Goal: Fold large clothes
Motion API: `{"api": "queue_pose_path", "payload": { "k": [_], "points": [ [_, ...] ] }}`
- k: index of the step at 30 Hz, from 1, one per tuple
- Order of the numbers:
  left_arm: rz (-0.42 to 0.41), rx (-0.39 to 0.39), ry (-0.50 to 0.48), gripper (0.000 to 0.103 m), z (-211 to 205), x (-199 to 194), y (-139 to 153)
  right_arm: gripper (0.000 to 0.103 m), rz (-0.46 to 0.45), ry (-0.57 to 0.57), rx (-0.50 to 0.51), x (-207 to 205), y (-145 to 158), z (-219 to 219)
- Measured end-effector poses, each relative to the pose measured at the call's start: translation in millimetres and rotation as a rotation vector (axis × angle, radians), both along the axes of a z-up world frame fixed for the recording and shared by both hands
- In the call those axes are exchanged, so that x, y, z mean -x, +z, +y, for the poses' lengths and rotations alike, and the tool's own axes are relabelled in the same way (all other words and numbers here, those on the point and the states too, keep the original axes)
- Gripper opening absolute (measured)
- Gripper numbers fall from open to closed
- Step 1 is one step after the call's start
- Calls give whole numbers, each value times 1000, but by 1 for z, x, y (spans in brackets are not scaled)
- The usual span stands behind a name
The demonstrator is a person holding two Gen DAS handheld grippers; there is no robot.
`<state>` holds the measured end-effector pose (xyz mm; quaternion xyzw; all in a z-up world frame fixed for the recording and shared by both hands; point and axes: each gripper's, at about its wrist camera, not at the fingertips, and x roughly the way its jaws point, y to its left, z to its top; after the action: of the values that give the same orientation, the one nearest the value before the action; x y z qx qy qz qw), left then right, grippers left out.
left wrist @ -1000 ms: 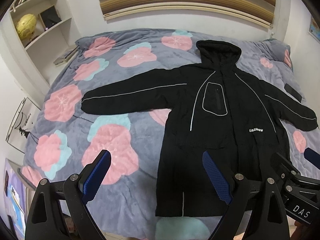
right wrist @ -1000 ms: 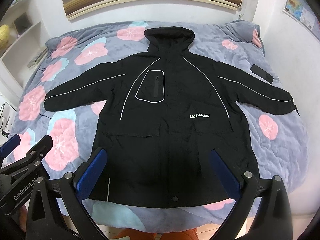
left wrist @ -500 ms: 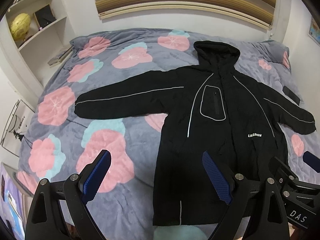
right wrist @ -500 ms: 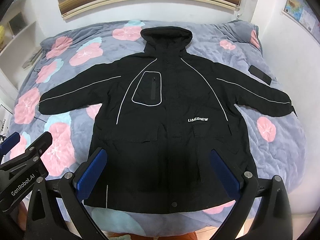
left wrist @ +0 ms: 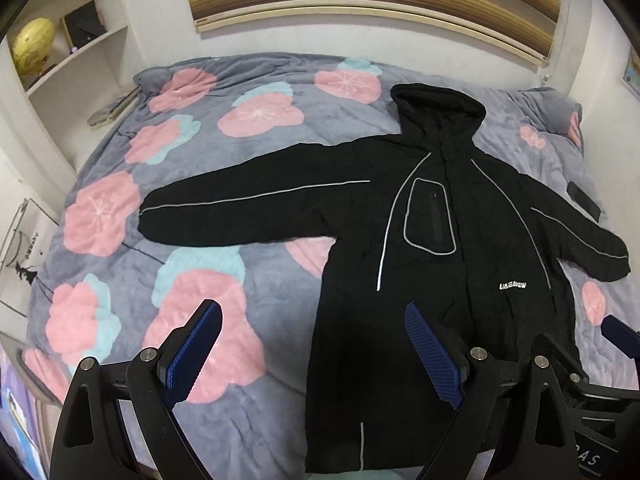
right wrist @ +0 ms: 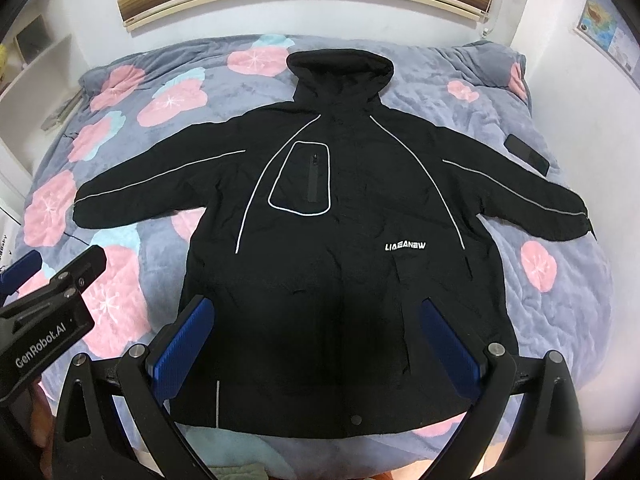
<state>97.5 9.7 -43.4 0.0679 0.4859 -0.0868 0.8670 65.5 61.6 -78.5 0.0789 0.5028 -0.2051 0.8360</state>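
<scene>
Black jacket [right wrist: 344, 264] on floral bedspread [left wrist: 200, 240]

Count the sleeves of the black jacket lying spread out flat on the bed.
2. One sleeve stretches out to the left of the black jacket; the other sleeve stretches out to the right. Both lie unfolded on the bed. None hidden.

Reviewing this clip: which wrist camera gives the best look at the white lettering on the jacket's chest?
The right wrist view. There the white lettering sits near the frame's middle, sharp and facing the camera on the black jacket. In the left wrist view the lettering lies off to the right, smaller, skewed and blurred.
</scene>
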Motion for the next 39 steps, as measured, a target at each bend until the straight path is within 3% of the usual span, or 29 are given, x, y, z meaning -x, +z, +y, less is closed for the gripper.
{"api": "queue_pose_path", "payload": {
  "k": [4,9,14,23,26,32,36,37,39],
  "points": [
    [15,8,8,93,2,-14,-9,103,8,5,-5,-13,-3,-1],
    [95,125,106,94,39,-55,-43,103,37,26,-9,-34,-14,0],
    [104,209,324,94,116,-103,-88,103,91,40,-3,-53,-33,-6],
    [96,521,672,93,285,-185,-178,103,206,27,-46,-110,-81,-26],
    [80,549,738,93,313,-206,-197,103,237,55,-50,-132,-95,-21],
    [99,506,756,92,337,-250,-234,103,298,151,-37,-170,-120,4],
    [93,492,729,83,335,-269,-246,103,335,203,-25,-181,-132,19],
    [82,489,715,61,333,-271,-245,103,343,210,-21,-183,-134,21],
    [79,480,659,44,326,-279,-240,103,354,213,-19,-185,-139,20]
  ]
}}
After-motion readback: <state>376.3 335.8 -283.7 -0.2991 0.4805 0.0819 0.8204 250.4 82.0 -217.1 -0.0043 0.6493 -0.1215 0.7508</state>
